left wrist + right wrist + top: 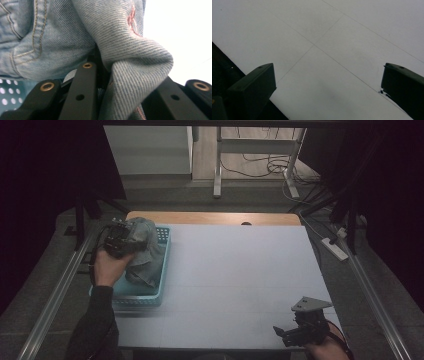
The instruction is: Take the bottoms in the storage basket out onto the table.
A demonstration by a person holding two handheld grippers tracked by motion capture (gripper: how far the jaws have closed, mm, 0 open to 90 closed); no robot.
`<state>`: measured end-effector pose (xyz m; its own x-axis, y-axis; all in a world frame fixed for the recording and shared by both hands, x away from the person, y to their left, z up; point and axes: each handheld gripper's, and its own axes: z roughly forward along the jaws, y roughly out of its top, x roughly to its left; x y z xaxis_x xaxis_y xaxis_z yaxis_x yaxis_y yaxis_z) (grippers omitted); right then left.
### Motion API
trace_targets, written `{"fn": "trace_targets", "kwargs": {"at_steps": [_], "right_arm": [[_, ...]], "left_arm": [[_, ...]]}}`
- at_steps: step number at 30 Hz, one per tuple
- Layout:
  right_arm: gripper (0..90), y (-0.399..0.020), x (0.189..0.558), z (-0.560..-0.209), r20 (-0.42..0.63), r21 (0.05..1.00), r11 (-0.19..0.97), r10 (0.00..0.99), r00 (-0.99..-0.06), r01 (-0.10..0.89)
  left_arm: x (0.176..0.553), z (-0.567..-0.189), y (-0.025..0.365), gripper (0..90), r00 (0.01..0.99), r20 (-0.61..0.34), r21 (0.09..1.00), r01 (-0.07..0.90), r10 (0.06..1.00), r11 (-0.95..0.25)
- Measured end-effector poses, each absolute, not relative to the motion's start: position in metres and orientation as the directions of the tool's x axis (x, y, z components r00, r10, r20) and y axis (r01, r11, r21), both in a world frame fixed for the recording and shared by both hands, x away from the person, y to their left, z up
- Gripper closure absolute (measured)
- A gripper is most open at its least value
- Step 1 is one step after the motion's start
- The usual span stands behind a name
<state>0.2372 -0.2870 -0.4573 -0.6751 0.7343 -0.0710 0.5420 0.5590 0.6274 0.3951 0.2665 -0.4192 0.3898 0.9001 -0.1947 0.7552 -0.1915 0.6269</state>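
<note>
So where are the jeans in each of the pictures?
High view: the jeans are at the left, bunched over the blue basket, with the left gripper on them.
Left gripper view: the denim covers the top and middle, a fold of it pinched between the black jaws.
Right gripper view: not in it; the open jaws hang over white table.
Shared landmark: the blue basket with holes, also at the left gripper view's lower left.

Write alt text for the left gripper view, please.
The left gripper is shut on a fold of light blue denim garment, which bunches up between its black jaws. A blue perforated basket shows at lower left, the white table at right.
</note>
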Motion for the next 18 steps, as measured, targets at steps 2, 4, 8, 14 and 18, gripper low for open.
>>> {"fn": "trace_targets", "kwargs": {"at_steps": [2,4,8,14,18], "right_arm": [[0.0,-0.287,0.237,-0.457,-0.073,0.629,0.558,0.736,-0.673,0.542],[0.0,-0.287,0.237,-0.457,-0.073,0.629,0.558,0.735,-0.674,0.541],[0.0,-0.287,0.237,-0.457,-0.07,0.628,0.559,0.734,-0.676,0.542],[0.0,-0.287,0.237,-0.457,-0.069,0.628,0.558,0.735,-0.674,0.543],[0.0,-0.287,0.237,-0.457,-0.065,0.63,0.554,0.736,-0.673,0.544]], "left_arm": [[0.393,-0.415,0.269,75.6,0.393,-0.209,0.638,0.749,0.895,-0.181],[0.392,-0.411,0.27,75.6,0.401,-0.217,0.647,0.742,0.89,-0.176],[0.388,-0.401,0.269,75.6,0.413,-0.219,0.665,0.726,0.884,-0.174],[0.382,-0.385,0.265,75.6,0.438,-0.232,0.703,0.693,0.868,-0.162],[0.377,-0.374,0.259,75.6,0.458,-0.217,0.726,0.666,0.862,-0.171]]}}
